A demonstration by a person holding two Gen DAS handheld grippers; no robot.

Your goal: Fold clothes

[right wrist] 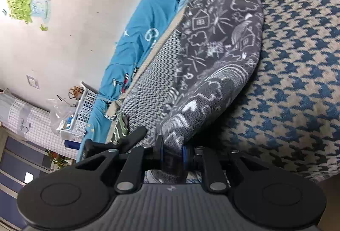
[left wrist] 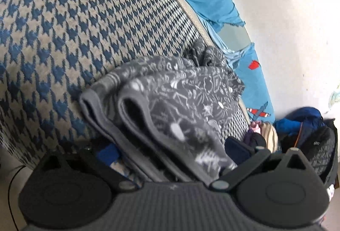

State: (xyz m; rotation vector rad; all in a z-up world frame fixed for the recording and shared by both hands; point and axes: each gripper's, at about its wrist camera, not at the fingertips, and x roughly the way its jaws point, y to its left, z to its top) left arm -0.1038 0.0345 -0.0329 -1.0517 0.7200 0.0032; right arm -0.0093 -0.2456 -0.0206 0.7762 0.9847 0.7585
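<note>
Right wrist view: right gripper (right wrist: 172, 153) fingers (right wrist: 186, 153) pinch grey garment (right wrist: 223, 40).

A grey fleece garment (right wrist: 221, 40) with white doodle print is lying bunched and partly folded on the houndstooth bed (right wrist: 297, 61), cuffs doubled over.

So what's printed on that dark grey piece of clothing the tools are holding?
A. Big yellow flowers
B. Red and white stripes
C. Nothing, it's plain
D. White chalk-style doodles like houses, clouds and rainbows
D: the grey garment is covered in white doodles of houses, clouds, suns and rainbows, seen clearly in the right camera as it lies on the blue checked cushion.
</note>
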